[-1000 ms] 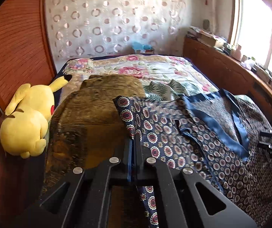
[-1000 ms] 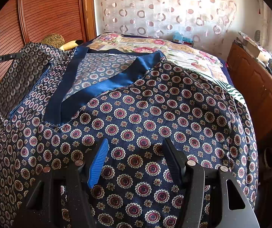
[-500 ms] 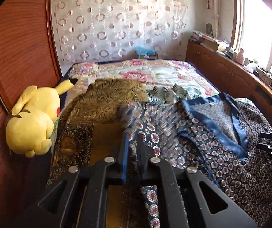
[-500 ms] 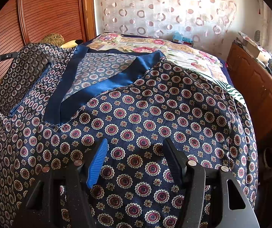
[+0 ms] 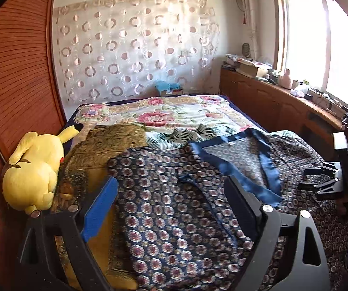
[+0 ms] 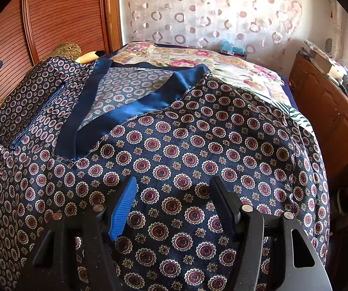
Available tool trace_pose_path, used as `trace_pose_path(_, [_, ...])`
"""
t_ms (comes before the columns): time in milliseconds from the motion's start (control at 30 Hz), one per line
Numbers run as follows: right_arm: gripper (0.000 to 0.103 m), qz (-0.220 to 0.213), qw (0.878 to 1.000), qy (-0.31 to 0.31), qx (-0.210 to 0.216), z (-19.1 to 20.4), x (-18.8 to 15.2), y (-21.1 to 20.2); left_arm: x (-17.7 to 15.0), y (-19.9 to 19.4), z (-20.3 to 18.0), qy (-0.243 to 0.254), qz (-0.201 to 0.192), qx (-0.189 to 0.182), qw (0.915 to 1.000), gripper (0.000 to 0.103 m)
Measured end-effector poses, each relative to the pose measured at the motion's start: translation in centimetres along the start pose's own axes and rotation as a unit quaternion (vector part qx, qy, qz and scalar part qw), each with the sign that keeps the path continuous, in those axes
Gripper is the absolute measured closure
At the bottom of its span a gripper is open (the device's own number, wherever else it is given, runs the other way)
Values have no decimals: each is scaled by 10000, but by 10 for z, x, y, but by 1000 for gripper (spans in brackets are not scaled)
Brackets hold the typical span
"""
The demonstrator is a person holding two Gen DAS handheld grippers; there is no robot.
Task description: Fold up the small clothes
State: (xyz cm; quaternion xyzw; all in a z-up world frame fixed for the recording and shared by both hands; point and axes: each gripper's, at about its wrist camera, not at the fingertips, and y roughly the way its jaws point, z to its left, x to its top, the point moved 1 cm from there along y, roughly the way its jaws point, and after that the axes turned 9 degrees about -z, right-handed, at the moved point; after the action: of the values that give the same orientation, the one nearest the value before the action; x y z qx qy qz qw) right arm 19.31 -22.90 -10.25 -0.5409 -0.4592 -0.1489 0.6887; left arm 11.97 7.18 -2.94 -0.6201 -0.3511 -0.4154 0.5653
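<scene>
A navy garment (image 6: 174,145) with round medallion print and blue satin trim (image 6: 130,111) lies spread on the bed. Its left side is folded inward as a flap (image 5: 164,194). My left gripper (image 5: 171,186) hangs just above that flap, and its jaws are opening wide; the cloth lies below them, and neither pad pinches it. My right gripper (image 6: 174,189) stands open low over the garment's front, nothing pinched between its fingers. It also shows in the left wrist view as the right gripper (image 5: 319,179) at the far right.
A yellow plush toy (image 5: 35,169) lies at the bed's left edge beside a gold-brown patterned cloth (image 5: 106,145). The floral bedspread (image 5: 161,114) stretches behind. A ribbed wooden wall (image 5: 16,84) stands on the left, a cluttered wooden cabinet (image 5: 271,101) on the right.
My left gripper was shut on the garment's edge; it has let go, spread wide and drawn back upward. The released flap now lies flat. The right gripper has not moved.
</scene>
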Motion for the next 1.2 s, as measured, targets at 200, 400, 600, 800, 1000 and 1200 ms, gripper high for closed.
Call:
trace_pose_path(200, [38,0,10000,2,1,0,0,0,-10,-3,-22,78,92,-124,9999,13])
trace_pose_path(400, [37,-4,10000,17,11,-1,0,0,-22,-2,-43,238,220,-222,9992,13])
trace_pose_path(600, [38,-146,9998,97,60,-4,-5,-11,-36,-1,-62,293,305,-387,9984,13])
trace_pose_path(800, [38,-417,9984,332,-175,-30,-14,-51,-51,13,-78,327,609,-590,9959,13])
trace_pose_path(1000, [38,-480,9938,630,-783,-84,-38,-89,-71,38,-91,351,1089,-752,9906,13])
trace_pose_path(1200, [38,-326,9875,1006,-1172,-130,-69,-105,-84,53,-98,405,1400,-831,9858,13])
